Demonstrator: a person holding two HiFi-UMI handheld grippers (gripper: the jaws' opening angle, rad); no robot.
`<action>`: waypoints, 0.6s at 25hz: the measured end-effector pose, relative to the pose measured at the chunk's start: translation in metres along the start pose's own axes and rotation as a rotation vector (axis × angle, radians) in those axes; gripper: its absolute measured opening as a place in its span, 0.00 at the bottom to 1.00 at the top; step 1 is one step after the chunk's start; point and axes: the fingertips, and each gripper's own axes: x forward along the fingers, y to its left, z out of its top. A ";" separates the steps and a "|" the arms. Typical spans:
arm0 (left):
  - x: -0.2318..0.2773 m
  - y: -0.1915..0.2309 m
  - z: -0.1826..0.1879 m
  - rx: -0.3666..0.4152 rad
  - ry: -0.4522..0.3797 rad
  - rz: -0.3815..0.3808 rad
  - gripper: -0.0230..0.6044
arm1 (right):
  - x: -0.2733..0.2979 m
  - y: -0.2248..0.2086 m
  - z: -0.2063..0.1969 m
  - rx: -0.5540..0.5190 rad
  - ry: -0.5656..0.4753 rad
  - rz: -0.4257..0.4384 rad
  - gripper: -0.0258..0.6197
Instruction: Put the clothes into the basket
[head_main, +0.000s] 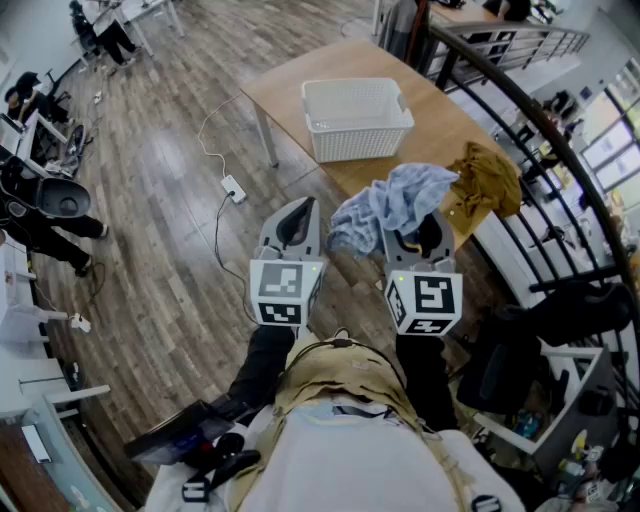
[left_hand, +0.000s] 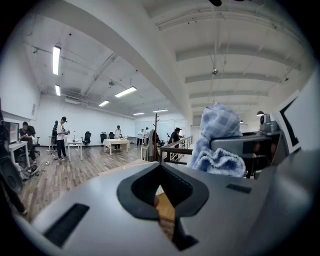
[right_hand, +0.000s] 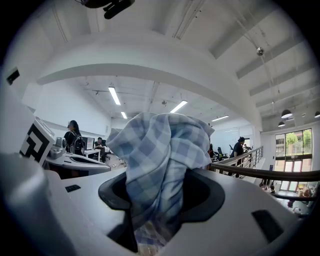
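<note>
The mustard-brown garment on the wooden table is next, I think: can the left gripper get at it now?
Probably not directly. The left gripper is empty, but the right gripper, clamped on the blue checked cloth, sits between it and the mustard-brown garment.

White plastic lattice basket (head_main: 357, 118). Light tan wooden table (head_main: 290, 95). Pale blue-and-white checked cloth (head_main: 395, 205): small gingham squares all over. Mustard-brown crumpled garment (head_main: 487, 180), plain, no pattern. Left gripper (head_main: 300, 208), right gripper (head_main: 418, 235): grey shells, black jaw linings, cubes white with black square markers. Grey-brown plank floor (head_main: 160, 220), streaked grain. White power strip (head_main: 233, 188). Black curved railing (head_main: 540, 110). Person's tan trousers (head_main: 335, 365).
</note>
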 end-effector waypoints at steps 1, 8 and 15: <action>0.000 0.000 0.000 -0.002 0.001 0.001 0.04 | 0.000 0.000 0.000 0.000 0.000 0.001 0.42; 0.001 -0.003 0.000 -0.001 0.003 0.006 0.04 | 0.000 0.000 0.003 -0.005 -0.005 0.006 0.42; 0.000 -0.006 0.001 -0.003 0.006 0.009 0.04 | 0.000 0.000 0.004 -0.011 -0.005 0.011 0.42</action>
